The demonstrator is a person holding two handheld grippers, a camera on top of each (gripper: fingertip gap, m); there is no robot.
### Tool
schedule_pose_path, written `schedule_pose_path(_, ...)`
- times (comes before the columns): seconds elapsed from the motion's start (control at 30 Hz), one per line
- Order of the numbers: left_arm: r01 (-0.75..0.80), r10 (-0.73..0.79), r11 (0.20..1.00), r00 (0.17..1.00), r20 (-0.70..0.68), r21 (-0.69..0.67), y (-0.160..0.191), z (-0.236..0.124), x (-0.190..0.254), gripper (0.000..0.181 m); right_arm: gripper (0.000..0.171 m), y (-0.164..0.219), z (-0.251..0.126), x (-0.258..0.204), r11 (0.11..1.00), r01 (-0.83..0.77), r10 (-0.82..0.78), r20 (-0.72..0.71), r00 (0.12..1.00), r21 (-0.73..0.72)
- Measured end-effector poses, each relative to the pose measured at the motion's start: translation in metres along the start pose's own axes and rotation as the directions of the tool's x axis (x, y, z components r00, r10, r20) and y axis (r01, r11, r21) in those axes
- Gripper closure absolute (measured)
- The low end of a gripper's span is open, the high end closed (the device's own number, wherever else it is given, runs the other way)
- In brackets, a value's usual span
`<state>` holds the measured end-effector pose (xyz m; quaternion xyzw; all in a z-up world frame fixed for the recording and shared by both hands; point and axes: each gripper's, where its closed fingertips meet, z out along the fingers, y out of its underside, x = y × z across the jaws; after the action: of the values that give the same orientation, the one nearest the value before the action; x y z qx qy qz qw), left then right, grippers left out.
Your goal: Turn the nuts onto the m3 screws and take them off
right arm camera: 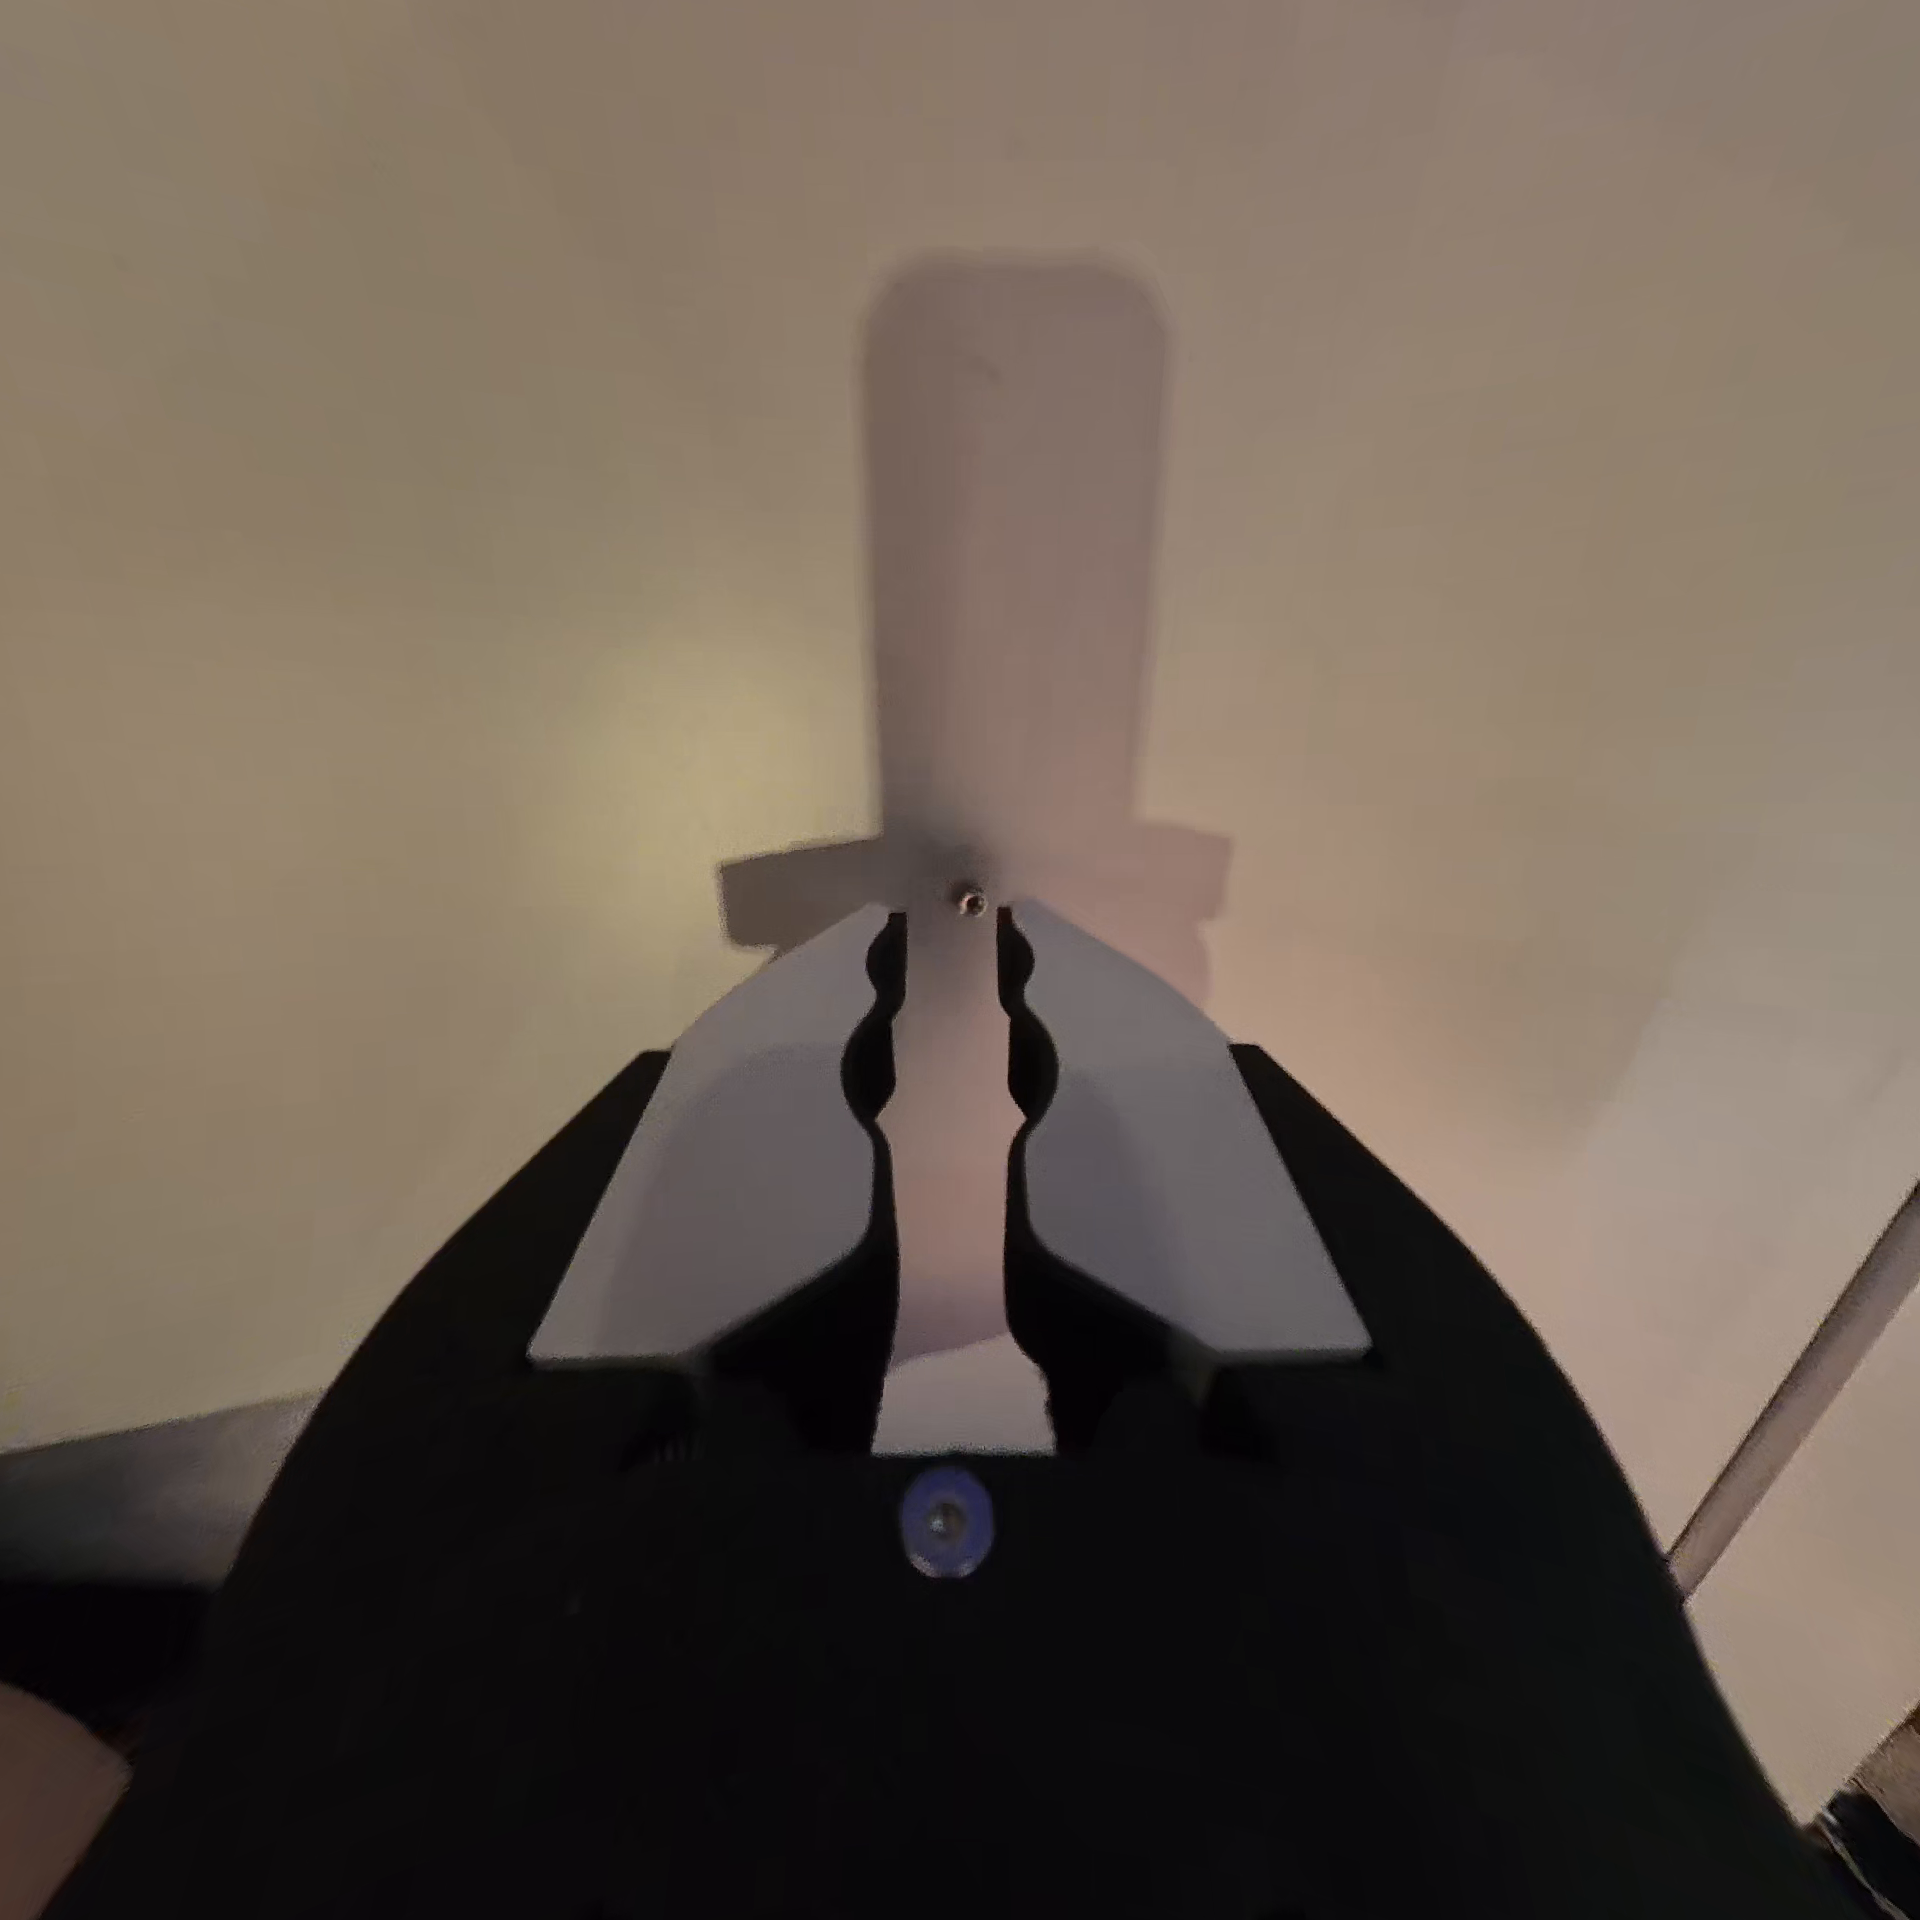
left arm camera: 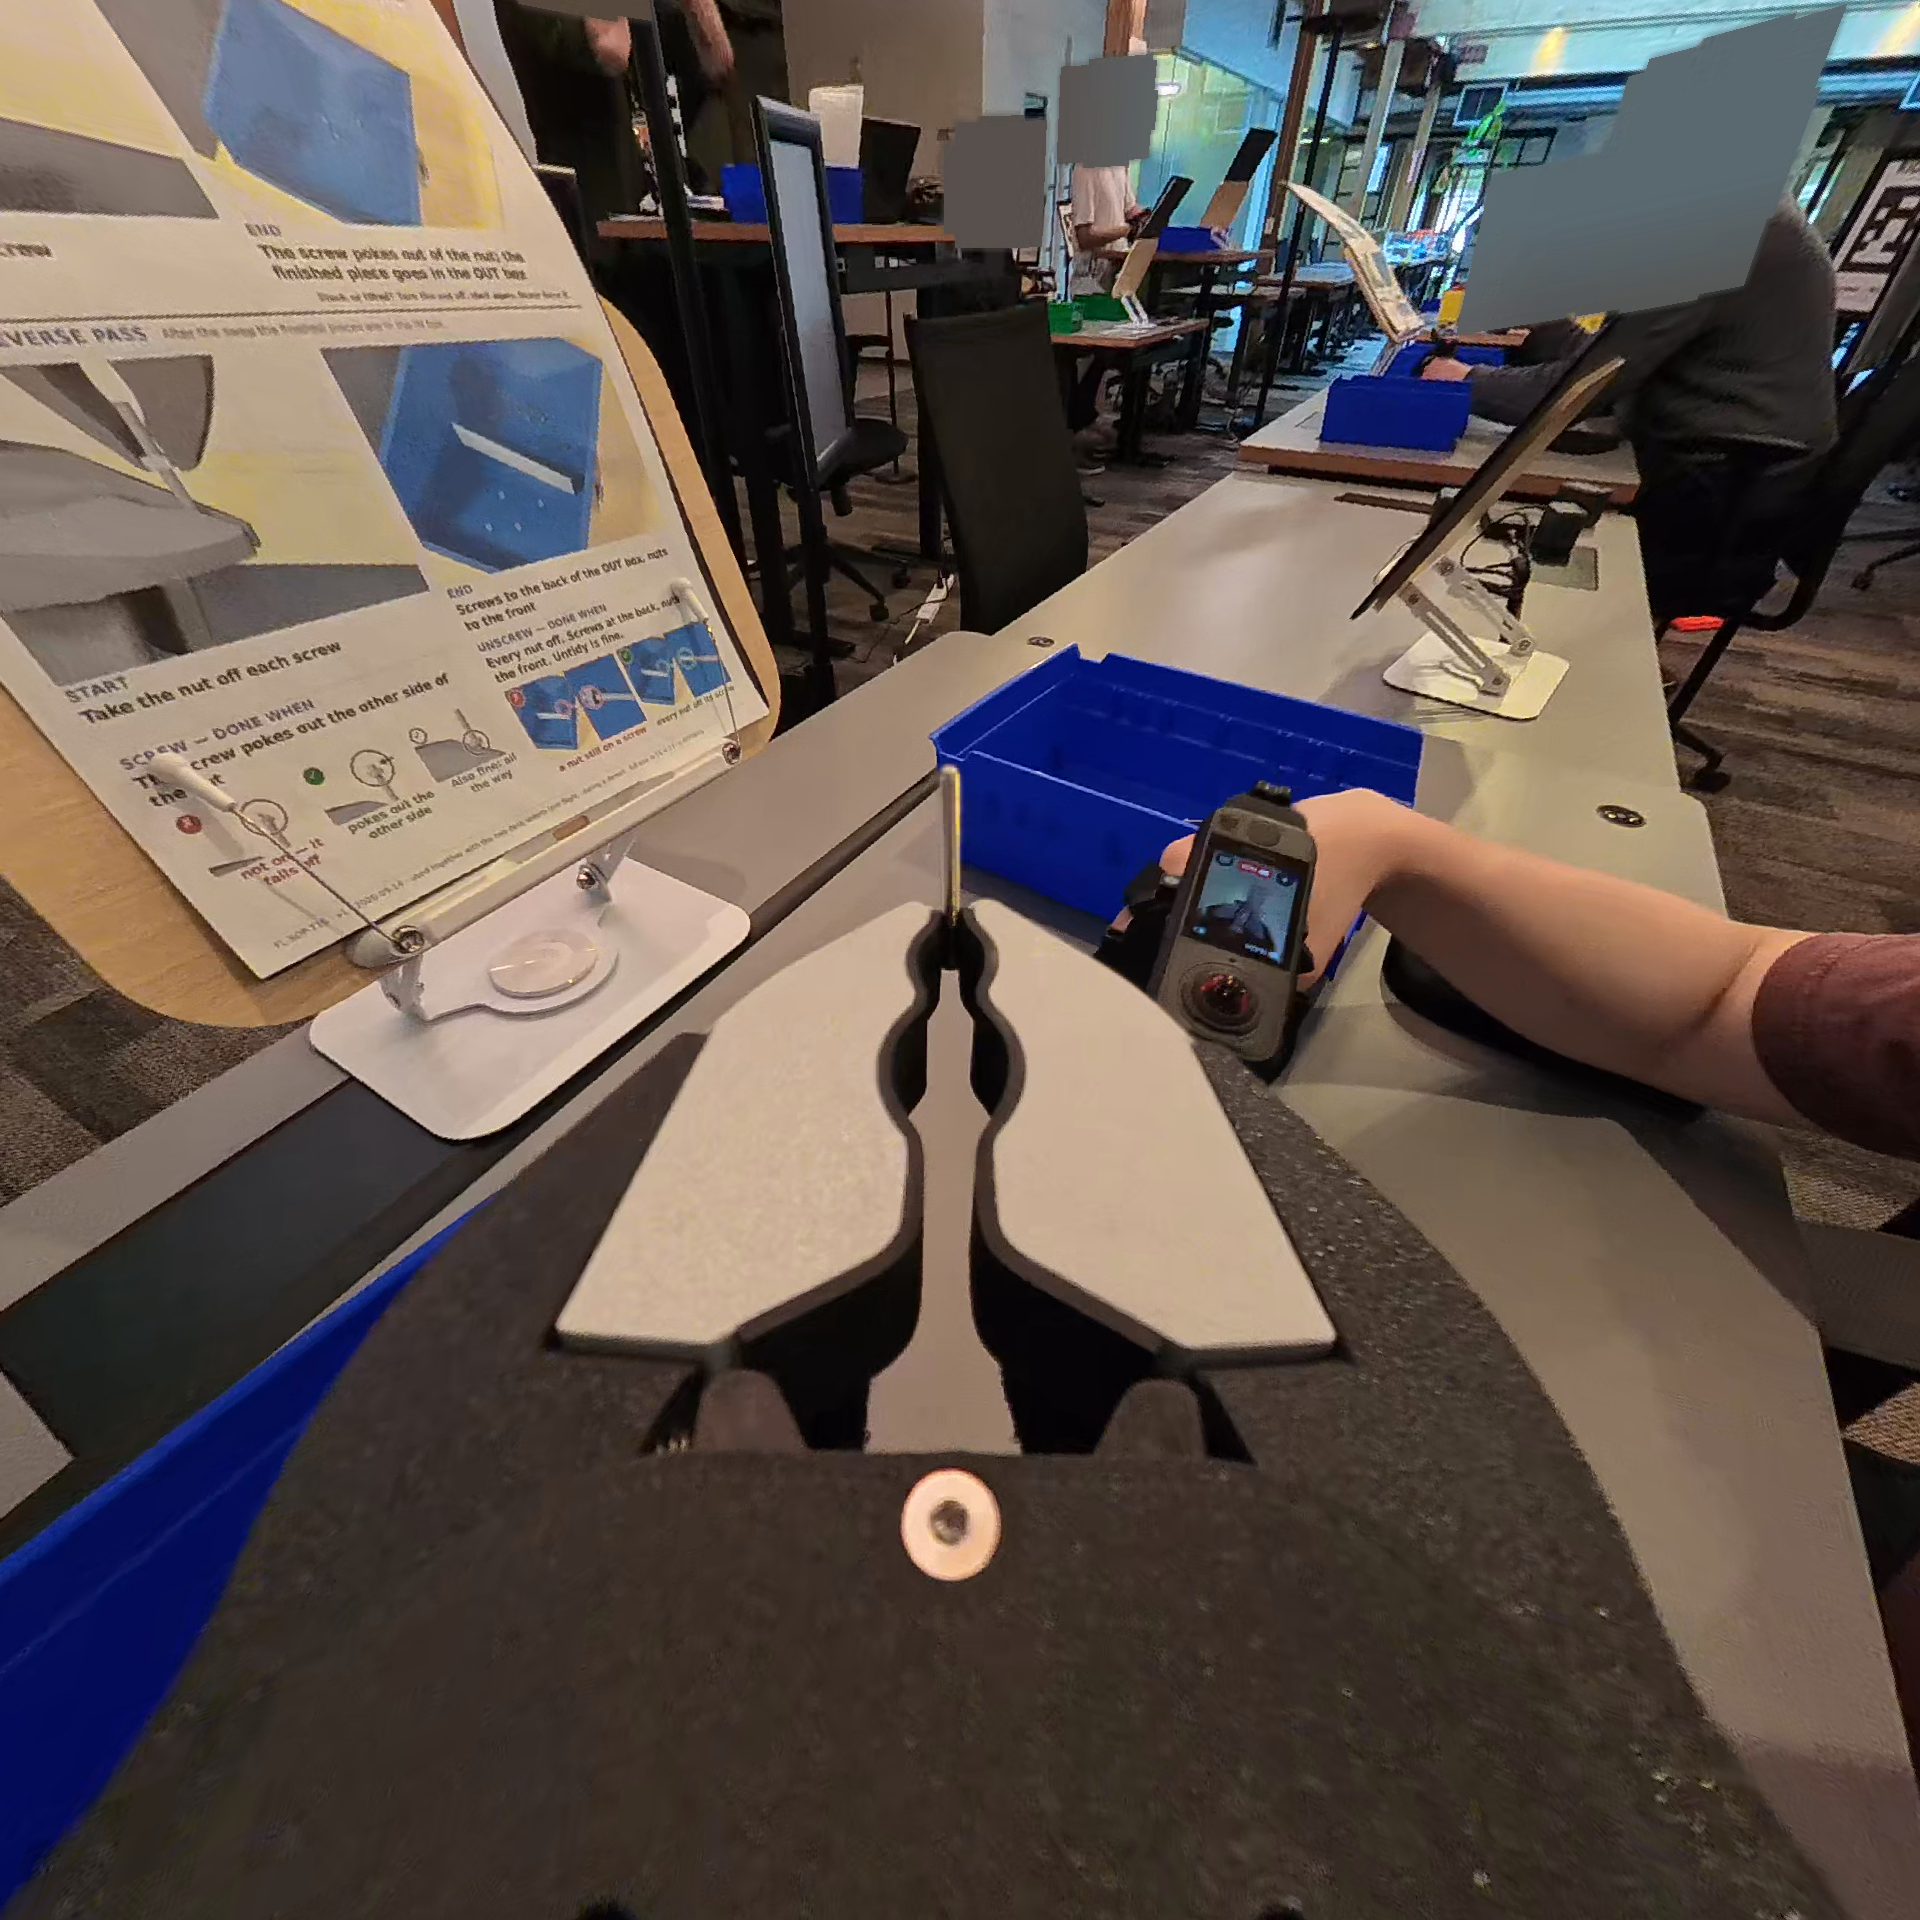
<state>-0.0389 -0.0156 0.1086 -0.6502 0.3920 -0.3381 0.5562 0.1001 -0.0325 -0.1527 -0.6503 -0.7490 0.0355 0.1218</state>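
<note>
- Gripping a long thin screw (left arm camera: 950, 847), the left gripper (left arm camera: 950, 935) has its two grey fingertips pressed together on the lower end, and the screw stands upright above them.
- The left gripper is held above the near part of the grey table (left arm camera: 1299, 582); a dark seam between table sections runs just behind the screw.
- A blue bin (left arm camera: 1164, 748) lies on the table behind and to the right of the screw, near it but apart; its rim is open at the top.
- The right gripper (left arm camera: 1242, 925) shows in the left wrist view only from behind, at the front wall of the blue bin, with a hand (left arm camera: 1340, 852) around it.
- In the right wrist view the right gripper (right arm camera: 951, 914) has a clear gap between its fingers and holds nothing.
- A very small metal piece, perhaps a nut (right arm camera: 971, 900), lies on the pale surface (right arm camera: 416, 520) just ahead of the right fingertips, touching neither; the picture is too dim to name it surely.
- On the left a tilted instruction board (left arm camera: 312, 468) on a white stand is near the table edge, so there is little free room on this side.
- To the right the table is more open, as far as a second stand (left arm camera: 1475, 623).
</note>
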Motion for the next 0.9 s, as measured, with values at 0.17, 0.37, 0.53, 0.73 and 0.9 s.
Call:
schedule_pose_path(0.17, -0.006, 0.005, 1.000, 1.000, -0.009, -0.017, 0.002, 0.003, 0.003, 0.179, 0.154, 0.002, 0.004, 0.003, 1.000, 0.018, -0.018, -0.001, 1.000, -0.019)
schedule_pose_path(0.37, 0.007, -0.007, 0.999, 1.000, -0.023, -0.036, 0.008, 0.010, 0.004, 0.179, 0.154, 0.004, 0.009, 0.003, 0.999, 0.019, -0.019, 0.027, 0.999, -0.036)
schedule_pose_path(0.53, 0.014, -0.015, 0.999, 1.000, -0.026, -0.046, 0.010, 0.013, 0.004, 0.179, 0.158, 0.003, 0.010, 0.003, 0.999, 0.019, -0.017, 0.045, 0.999, -0.032)
schedule_pose_path(0.73, 0.013, -0.014, 0.998, 1.000, -0.027, -0.054, 0.012, 0.015, 0.005, 0.179, 0.160, 0.004, 0.011, 0.003, 1.000, -0.002, 0.005, 0.082, 0.997, -0.031)
schedule_pose_path(0.9, 0.003, -0.005, 0.998, 1.000, -0.031, -0.064, 0.014, 0.018, 0.007, 0.179, 0.160, 0.005, 0.011, 0.003, 1.000, -0.010, 0.013, 0.106, 0.994, -0.029)
